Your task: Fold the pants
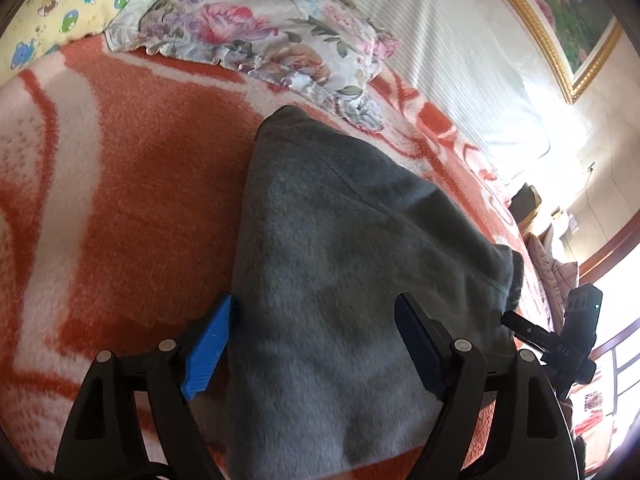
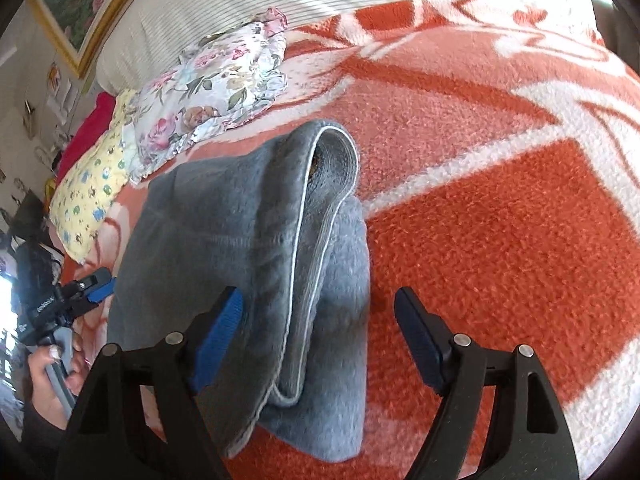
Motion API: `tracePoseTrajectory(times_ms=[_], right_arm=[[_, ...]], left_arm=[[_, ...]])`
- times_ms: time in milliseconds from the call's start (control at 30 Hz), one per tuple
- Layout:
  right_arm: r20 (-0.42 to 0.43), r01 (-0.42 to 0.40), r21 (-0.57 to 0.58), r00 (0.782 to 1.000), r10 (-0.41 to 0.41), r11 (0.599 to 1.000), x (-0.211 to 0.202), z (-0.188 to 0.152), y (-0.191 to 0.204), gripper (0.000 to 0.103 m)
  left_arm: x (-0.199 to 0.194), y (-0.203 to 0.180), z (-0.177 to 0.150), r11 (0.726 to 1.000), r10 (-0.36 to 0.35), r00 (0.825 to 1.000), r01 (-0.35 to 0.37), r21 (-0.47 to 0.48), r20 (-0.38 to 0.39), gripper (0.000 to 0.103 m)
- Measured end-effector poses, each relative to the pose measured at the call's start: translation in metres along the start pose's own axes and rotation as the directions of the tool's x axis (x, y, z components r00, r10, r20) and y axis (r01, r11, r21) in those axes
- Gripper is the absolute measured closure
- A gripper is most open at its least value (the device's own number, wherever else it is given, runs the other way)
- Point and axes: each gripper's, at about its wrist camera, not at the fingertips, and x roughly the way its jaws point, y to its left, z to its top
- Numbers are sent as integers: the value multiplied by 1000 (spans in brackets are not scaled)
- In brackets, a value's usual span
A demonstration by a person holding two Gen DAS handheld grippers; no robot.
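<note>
Both jaws are standing wide and holding nothing. I think a fold is just done and the left gripper [image 1: 312, 344] and right gripper [image 2: 318, 338] are letting go. The pants [image 1: 340, 260] are lying folded on the blanket [image 1: 140, 200]. Next move needs a check for a last fold. Only the right view is showing the waistband [image 2: 332, 160] and a hand [image 2: 48, 380].

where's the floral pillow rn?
The ruffled floral-print pillow lies at the head of the orange-and-white fleece blanket, between the yellow cartoon-print pillow and the folded grey fleece pants.
</note>
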Motion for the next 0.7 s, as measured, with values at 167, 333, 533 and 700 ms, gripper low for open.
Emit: tracePoseTrajectory(times_ms=[167,333,533,700], right_arm=[[-8,-31,17,999,31,999,12,4,-1,24],[0,-78,43,997,78,996,19,3,-1,26],[21,-79,21,997,78,997,14,2,5,47],[57,-76,7,996,75,997,4,1,11,57]], left_arm=[[17,8,5,999,-18,999,16,-36,-35,20],[30,13,1,997,-51,998,48,-68,-47,21],[32,3,0,1000,-27,999,27,-2,-46,47],[21,1,1,999,-30,999,31,30,-17,83]])
